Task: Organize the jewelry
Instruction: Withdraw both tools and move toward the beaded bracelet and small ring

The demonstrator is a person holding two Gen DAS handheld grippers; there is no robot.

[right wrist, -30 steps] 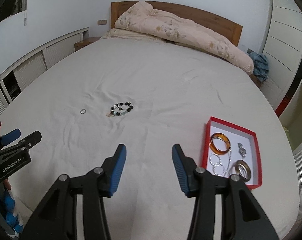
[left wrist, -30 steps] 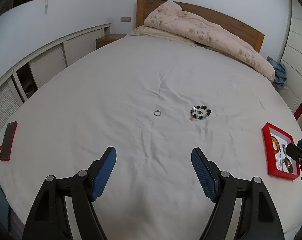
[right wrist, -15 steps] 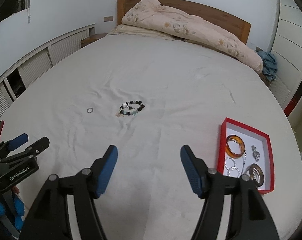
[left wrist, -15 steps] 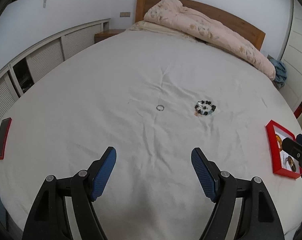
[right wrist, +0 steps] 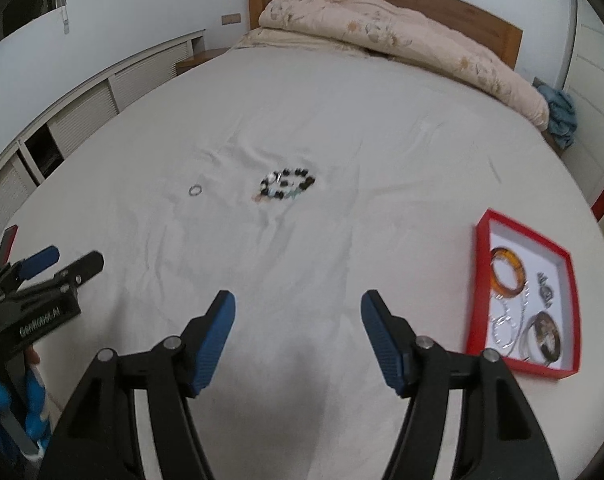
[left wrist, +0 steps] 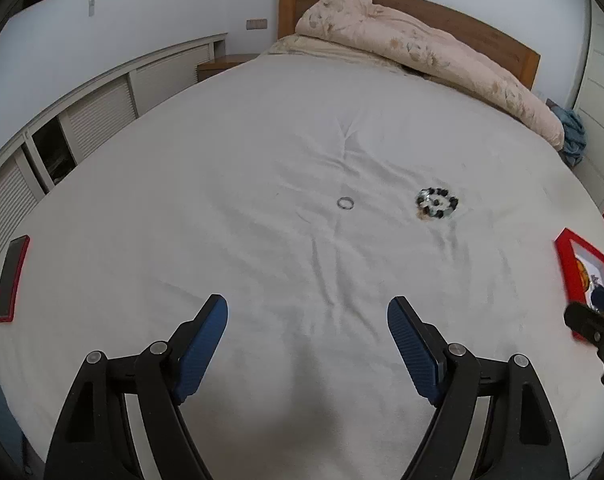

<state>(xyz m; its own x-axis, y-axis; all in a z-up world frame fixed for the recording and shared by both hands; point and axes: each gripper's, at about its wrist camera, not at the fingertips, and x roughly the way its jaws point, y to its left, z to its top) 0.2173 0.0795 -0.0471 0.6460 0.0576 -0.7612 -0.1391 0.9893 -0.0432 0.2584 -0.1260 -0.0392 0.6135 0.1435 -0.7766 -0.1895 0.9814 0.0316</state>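
A small silver ring (left wrist: 345,202) (right wrist: 195,190) and a black beaded bracelet (left wrist: 437,203) (right wrist: 288,184) lie apart on the white bed sheet. Ahead of the right gripper, to its right, sits a red tray (right wrist: 521,228) (left wrist: 565,240) holding an amber bangle (right wrist: 508,270), silver hoops (right wrist: 505,320) and a metallic bangle (right wrist: 541,336). My left gripper (left wrist: 306,302) hovers over bare sheet short of the ring, its jaws opening with nothing between them. My right gripper (right wrist: 298,296) is open and empty, short of the bracelet.
A phone in a red case (left wrist: 10,276) lies at the bed's left edge. A folded floral duvet (left wrist: 421,48) lies along the wooden headboard. Low white cabinets line the left wall. A blue cloth (right wrist: 559,114) sits beside the bed's far right corner.
Both grippers have sunk toward the sheet and moved forward a little. The right jaws have spread wider; the left jaws are slightly wider too.
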